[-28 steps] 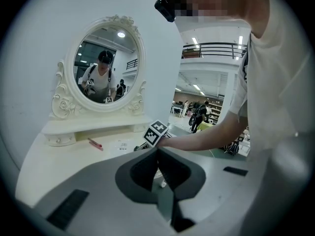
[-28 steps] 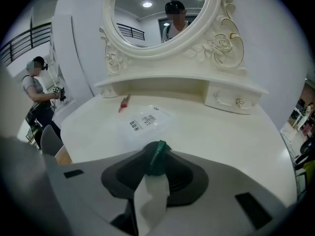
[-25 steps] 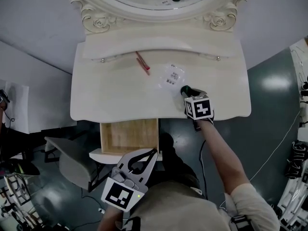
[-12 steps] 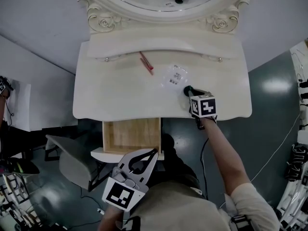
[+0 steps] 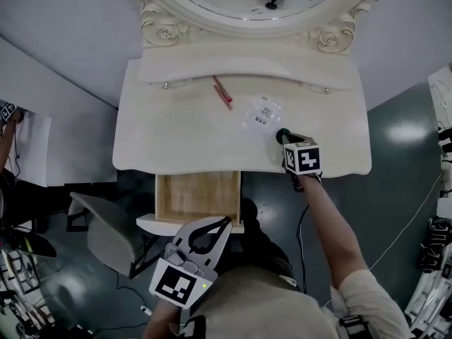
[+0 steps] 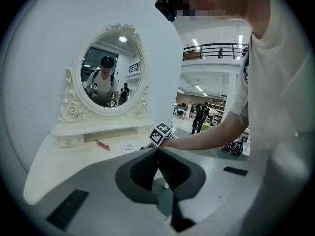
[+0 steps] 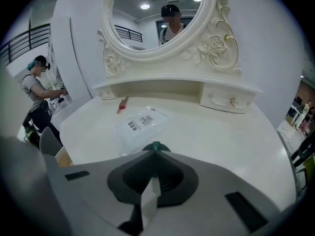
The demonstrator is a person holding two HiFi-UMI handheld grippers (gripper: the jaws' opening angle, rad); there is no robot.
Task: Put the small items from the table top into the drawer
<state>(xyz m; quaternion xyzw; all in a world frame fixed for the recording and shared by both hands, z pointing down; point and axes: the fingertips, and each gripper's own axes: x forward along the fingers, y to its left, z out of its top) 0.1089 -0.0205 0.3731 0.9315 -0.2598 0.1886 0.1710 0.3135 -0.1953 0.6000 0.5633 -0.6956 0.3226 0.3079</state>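
Head view: I see right gripper (image 5: 285,139) low on tabletop (image 5: 176,143), clear bag (image 5: 262,111) just ahead of it, red pen (image 5: 223,92) further ahead-left. Left gripper (image 5: 227,222) hangs beside open drawer (image 5: 198,196).
Left gripper view: jaws pressed together, empty.
Right gripper view: jaws have just been closing, now pinching small green item (image 7: 155,146) at their tips.

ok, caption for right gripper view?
Right gripper, jaws just closed on a green item beside the clear packet; red item beyond.

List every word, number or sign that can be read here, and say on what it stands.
On the clear plastic bag, the printed label: dark print, too blurred to read.
On the right gripper, the marker cube: black-and-white pattern, no words.
On the left gripper, the marker cube: likewise, pattern only.
No text can be quoted.
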